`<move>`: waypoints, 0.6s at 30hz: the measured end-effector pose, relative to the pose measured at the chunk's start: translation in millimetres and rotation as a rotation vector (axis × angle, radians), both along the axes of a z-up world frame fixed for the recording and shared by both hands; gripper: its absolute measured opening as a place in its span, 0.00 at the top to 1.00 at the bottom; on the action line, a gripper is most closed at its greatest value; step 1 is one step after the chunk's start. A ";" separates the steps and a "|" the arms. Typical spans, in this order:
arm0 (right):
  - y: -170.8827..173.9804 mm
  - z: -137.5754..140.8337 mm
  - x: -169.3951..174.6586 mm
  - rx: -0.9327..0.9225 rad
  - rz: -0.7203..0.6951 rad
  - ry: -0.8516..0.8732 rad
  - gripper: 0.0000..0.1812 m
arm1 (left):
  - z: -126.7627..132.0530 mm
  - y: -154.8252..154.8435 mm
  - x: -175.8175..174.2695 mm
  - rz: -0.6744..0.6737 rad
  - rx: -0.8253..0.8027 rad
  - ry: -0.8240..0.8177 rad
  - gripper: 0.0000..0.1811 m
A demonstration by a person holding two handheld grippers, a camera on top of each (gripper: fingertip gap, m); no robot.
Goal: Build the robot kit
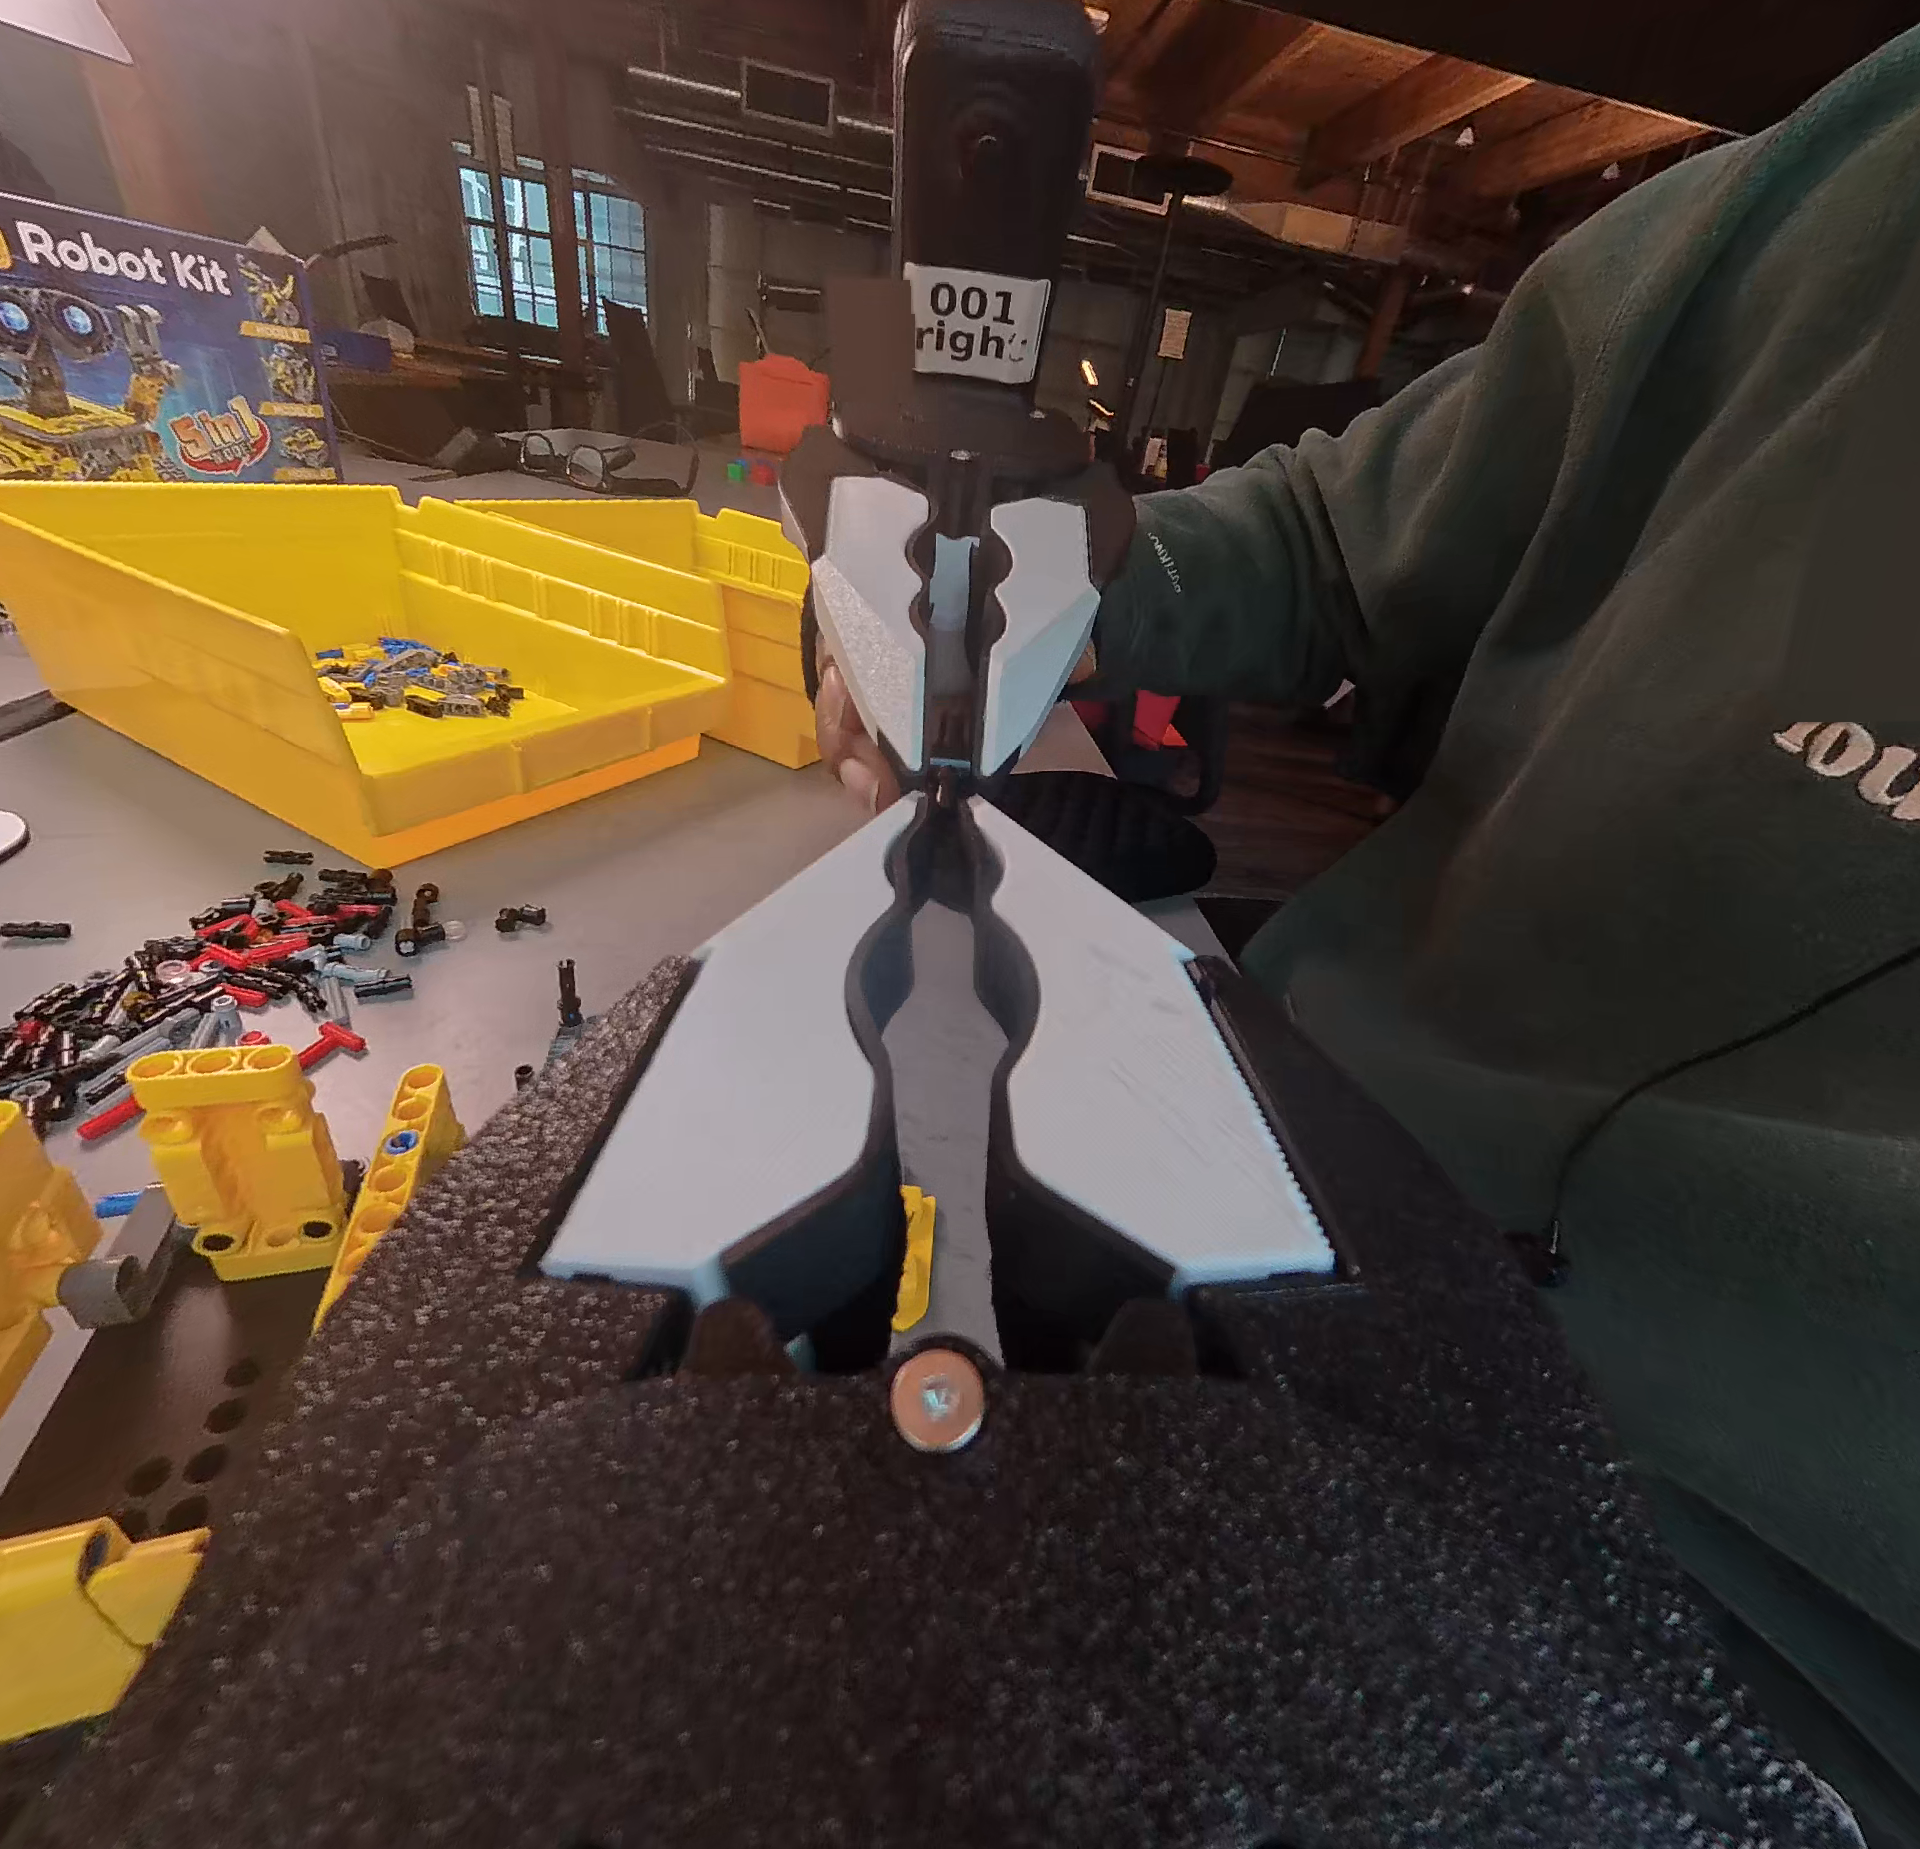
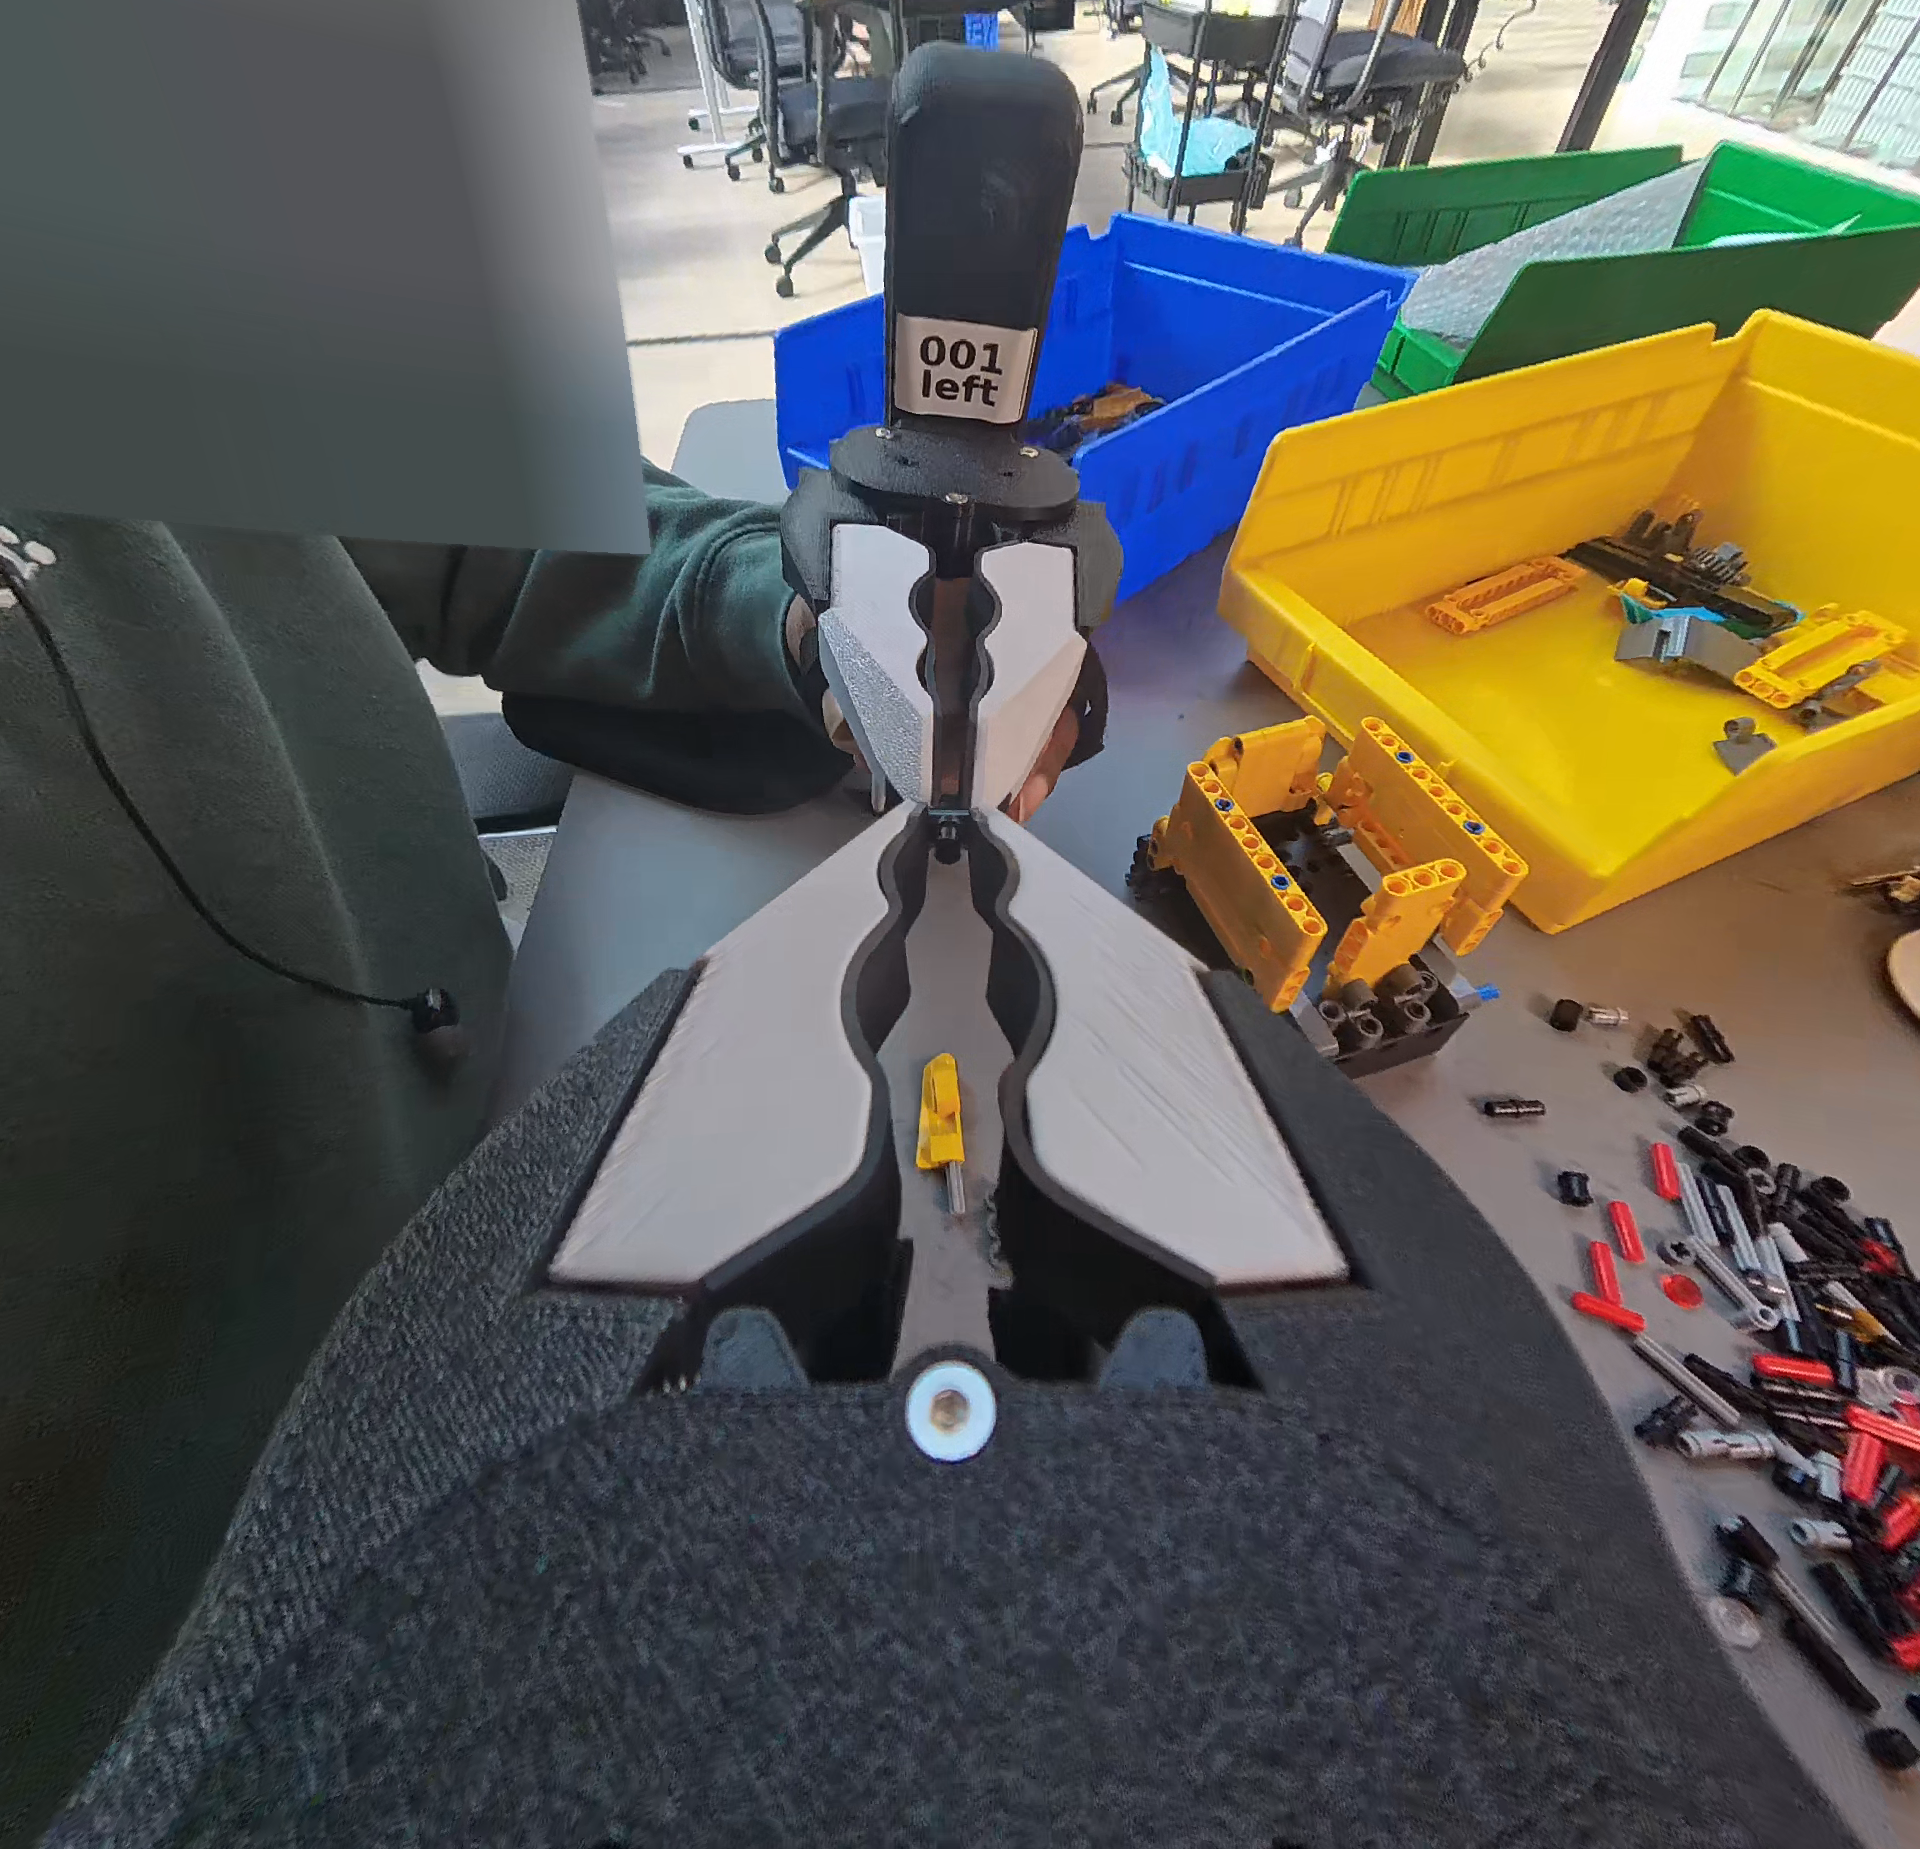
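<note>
- Pin [image 2: 945, 845], black: bridges both grippers' meeting tips, held off the table.
- Right gripper [image 2: 945, 831]: fingers pressed together, pinching one pin end.
- Left gripper [image 1: 941, 800]: likewise pinching the other end, it seems.
- Yellow piece [image 2: 938, 1113]: beneath right gripper.

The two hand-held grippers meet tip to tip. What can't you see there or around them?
- Small black pin between the tips: its ends are hidden by the fingers in both wrist views.
- Yellow piece, left wrist view: mostly behind a finger.
- Blue bin, right wrist view: contents blocked by the left hand-held gripper.
- Loose pieces: cut off by the right edge.
</note>
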State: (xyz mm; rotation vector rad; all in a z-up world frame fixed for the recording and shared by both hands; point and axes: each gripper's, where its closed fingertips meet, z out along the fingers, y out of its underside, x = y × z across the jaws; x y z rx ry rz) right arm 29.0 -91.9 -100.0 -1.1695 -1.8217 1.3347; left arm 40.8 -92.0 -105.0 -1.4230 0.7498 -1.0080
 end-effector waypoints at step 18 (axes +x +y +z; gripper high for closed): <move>23.1 -129.4 32.5 0.475 0.131 -0.939 0.97 | -87.4 30.2 -27.3 0.168 -0.229 0.490 0.92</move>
